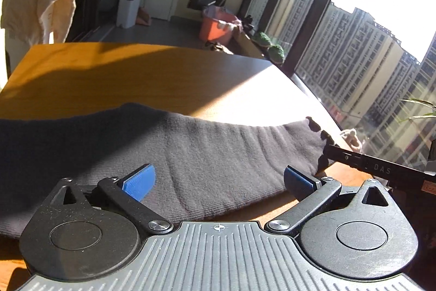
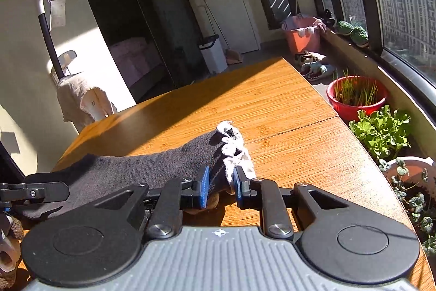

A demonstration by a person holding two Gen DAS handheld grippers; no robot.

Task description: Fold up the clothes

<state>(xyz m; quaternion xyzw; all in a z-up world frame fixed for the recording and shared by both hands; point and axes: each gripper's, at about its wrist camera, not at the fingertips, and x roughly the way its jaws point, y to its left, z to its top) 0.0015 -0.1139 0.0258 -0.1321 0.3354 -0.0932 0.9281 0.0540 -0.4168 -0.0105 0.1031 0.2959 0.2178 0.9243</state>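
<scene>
A dark grey knit garment (image 1: 190,154) lies flat across the wooden table (image 1: 136,78). My left gripper (image 1: 219,182) hovers over its near edge, open, with nothing between the blue pads (image 1: 139,182). In the right wrist view the garment (image 2: 136,168) ends in a bunched corner with a white cord (image 2: 231,146). My right gripper (image 2: 221,187) is shut on that corner, with cloth and cord pinched between its pads. A black finger of the right gripper (image 1: 368,168) shows at the garment's right end in the left wrist view.
Potted plants (image 2: 381,130) and a red pot (image 2: 354,97) line the window sill just past the table's right edge. A cream cloth (image 2: 81,102) hangs at the far left. A pink bucket (image 2: 302,34) and a white bin (image 2: 214,53) stand on the floor beyond.
</scene>
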